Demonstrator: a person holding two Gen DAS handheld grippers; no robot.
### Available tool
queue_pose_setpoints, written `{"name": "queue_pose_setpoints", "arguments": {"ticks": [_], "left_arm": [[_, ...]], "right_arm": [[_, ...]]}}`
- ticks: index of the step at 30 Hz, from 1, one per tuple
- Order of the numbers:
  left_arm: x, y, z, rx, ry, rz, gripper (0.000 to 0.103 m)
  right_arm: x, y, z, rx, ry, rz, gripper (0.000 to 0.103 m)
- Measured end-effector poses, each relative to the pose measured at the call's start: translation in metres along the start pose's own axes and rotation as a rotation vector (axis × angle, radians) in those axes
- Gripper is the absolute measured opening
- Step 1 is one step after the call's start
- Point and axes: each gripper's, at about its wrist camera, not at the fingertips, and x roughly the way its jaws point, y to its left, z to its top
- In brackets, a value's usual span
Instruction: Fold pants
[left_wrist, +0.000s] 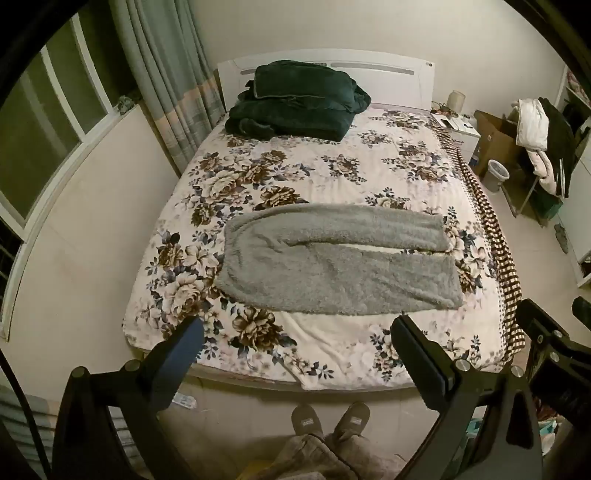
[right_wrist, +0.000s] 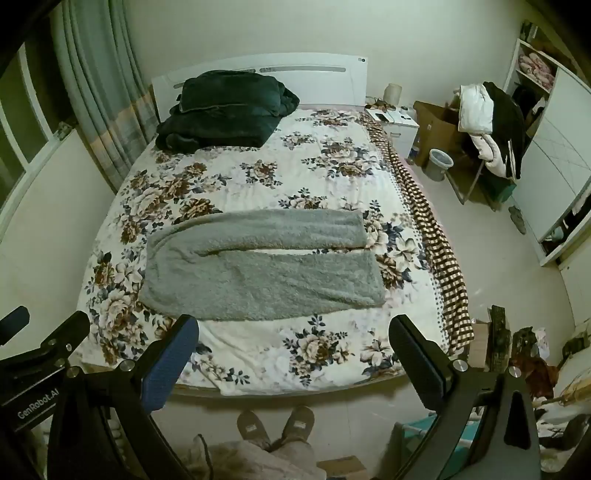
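Note:
Grey fluffy pants (left_wrist: 332, 266) lie flat across the bed's near half, waistband to the left, both legs side by side reaching right; they also show in the right wrist view (right_wrist: 258, 273). My left gripper (left_wrist: 297, 332) is open and empty, held above the bed's foot, short of the pants. My right gripper (right_wrist: 293, 332) is open and empty too, at about the same height beside it. Neither touches the cloth.
The bed carries a floral cover (left_wrist: 332, 173) with a dark green folded blanket (left_wrist: 295, 103) at the headboard. A checked cloth (right_wrist: 424, 221) hangs down the right edge. A bin (right_wrist: 439, 162), boxes and a clothes-laden chair (right_wrist: 491, 129) stand right. My slippered feet (left_wrist: 328, 421) are at the foot.

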Motion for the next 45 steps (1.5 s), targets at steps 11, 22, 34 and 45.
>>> {"name": "queue_pose_setpoints", "arguments": {"ticks": [11,22,34,45], "left_arm": [[0.001,-0.001,0.008,0.000,-0.003,-0.001,0.103],[-0.008,0.002,0.011,-0.004,-0.014,0.000,0.103],[-0.012,0.001,0.012,-0.001,-0.024,0.005,0.103],[-0.013,0.001,0.010,0.000,-0.030,0.005,0.103]], "right_arm": [[-0.001,0.000,0.000,0.006,-0.012,0.008,0.103],[-0.003,-0.002,-0.001,0.014,-0.015,0.011,0.103],[-0.005,-0.006,-0.002,0.014,-0.020,0.012,0.103],[-0.002,-0.011,-0.005,0.014,-0.025,0.013,0.103]]}}
